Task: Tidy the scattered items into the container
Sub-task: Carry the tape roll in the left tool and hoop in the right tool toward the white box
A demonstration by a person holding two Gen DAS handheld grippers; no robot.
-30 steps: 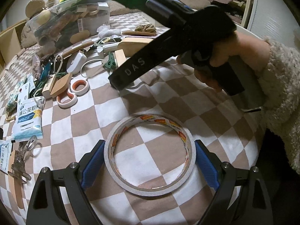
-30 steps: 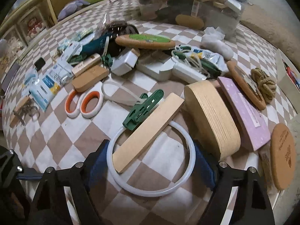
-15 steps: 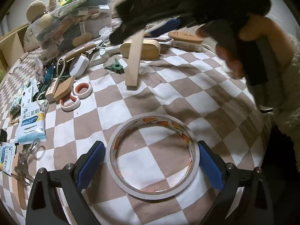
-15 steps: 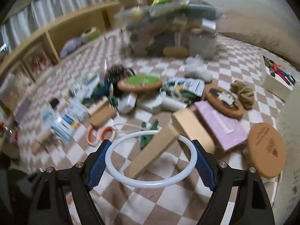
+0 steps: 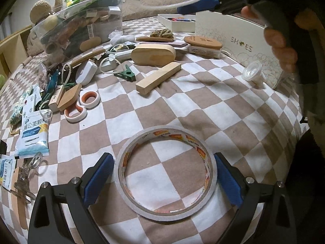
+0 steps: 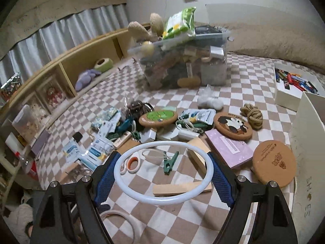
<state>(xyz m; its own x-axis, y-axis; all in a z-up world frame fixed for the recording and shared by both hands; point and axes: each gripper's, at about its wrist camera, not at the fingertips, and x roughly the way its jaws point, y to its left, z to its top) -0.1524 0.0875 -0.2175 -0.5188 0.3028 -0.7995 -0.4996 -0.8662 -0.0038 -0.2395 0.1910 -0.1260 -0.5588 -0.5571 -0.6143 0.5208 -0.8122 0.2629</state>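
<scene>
A roll of double-sided tape (image 5: 168, 132) lies flat on the checked cloth. My left gripper (image 5: 164, 174) straddles it, jaws closing, with the blue pads (image 5: 99, 174) just beside its rim and not clearly pressing. My right gripper (image 6: 162, 174) is shut on a thin white ring (image 6: 162, 143) and holds it in the air above the cloth. That ring (image 5: 195, 0) also shows at the top of the left wrist view, with a hand (image 5: 284, 48) on the tool. A clear plastic box (image 6: 182, 67) crammed with items stands at the back.
A wooden block (image 6: 182, 189), a green clip (image 6: 169, 162), orange-handled scissors (image 5: 81, 107), cork coasters (image 6: 274, 162), a pink book (image 6: 229, 148), a rope knot (image 6: 251, 113) and packets (image 5: 32, 136) litter the cloth. A white "SHOES" box (image 5: 233, 38) stands on the right.
The right gripper has lifted the white ring off the wooden block and high above the cloth; the block now lies flat. The left gripper has stayed around the tape.
</scene>
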